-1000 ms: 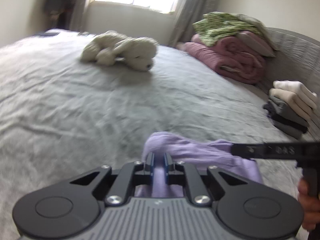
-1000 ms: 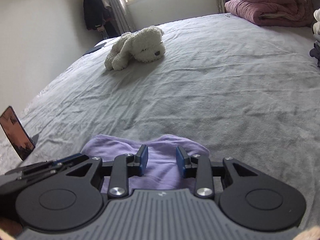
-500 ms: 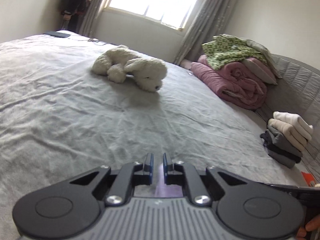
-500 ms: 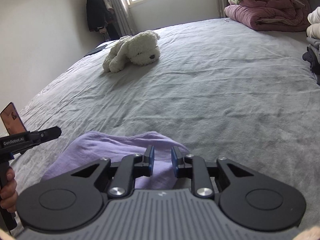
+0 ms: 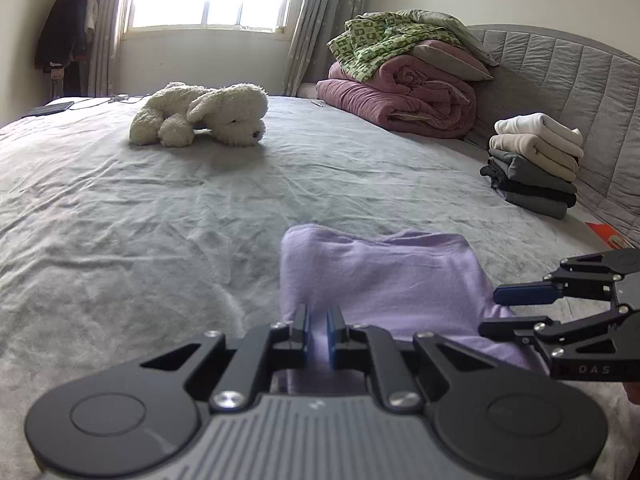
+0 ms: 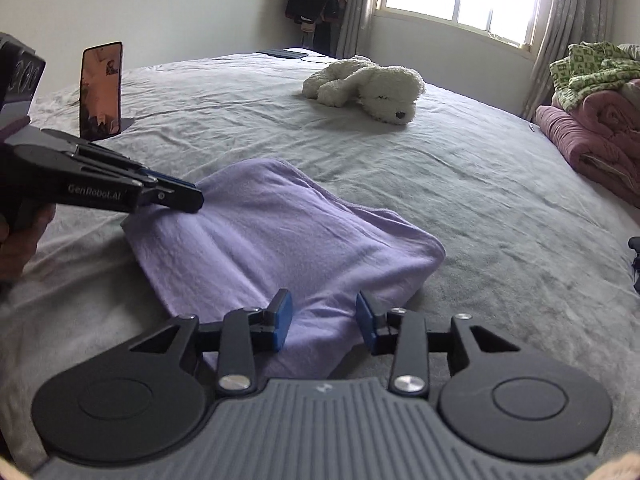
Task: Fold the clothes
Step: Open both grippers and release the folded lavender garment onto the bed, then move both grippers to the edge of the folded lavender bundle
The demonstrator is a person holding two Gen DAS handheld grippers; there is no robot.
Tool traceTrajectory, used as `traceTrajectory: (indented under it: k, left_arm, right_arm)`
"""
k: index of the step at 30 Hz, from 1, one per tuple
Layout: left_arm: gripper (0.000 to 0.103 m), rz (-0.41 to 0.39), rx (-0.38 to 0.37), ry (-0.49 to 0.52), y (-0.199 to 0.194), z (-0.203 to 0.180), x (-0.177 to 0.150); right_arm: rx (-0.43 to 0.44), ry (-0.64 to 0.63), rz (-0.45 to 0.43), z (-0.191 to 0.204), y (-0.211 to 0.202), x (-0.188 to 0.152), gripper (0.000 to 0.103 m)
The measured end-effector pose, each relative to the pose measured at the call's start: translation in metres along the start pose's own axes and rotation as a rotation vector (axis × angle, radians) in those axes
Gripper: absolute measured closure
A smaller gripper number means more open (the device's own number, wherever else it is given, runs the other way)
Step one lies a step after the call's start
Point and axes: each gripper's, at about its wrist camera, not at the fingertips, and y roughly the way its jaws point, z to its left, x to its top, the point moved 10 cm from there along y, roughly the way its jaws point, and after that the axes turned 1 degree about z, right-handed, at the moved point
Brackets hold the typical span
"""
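At the left edge of the right wrist view, the left gripper [image 6: 188, 198] had its fingers pinched on the near-left corner of the purple garment [image 6: 280, 240], which lay folded over on the grey bed [image 6: 500, 200] in the lower middle of the frame. Further right, at lower centre, the right gripper [image 6: 323, 322] stood with fingers spread, straddling the cloth's near edge without clamping it. The fold seemed half made; next, the right one likely had to close on that edge so both could carry it over.
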Motion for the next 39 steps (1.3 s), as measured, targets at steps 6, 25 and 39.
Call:
traceTrajectory:
  k: [6,25,39]
  left_arm:
    - [0.065,0.047,0.025,0.081,-0.014,0.000,-0.003]
    - [0.061,0.107,-0.015,0.047,-0.005,-0.024,0.021]
    - [0.057,0.276,0.113,0.017,0.017,-0.015,0.014]
  right_arm:
    - [0.000,-0.086,0.006,0.008,-0.016,-0.015,0.062]
    - [0.129,0.140,0.079,0.015,-0.024,0.010,0.060]
    - [0.092,0.318,0.234,0.005,0.002,0.008,0.057]
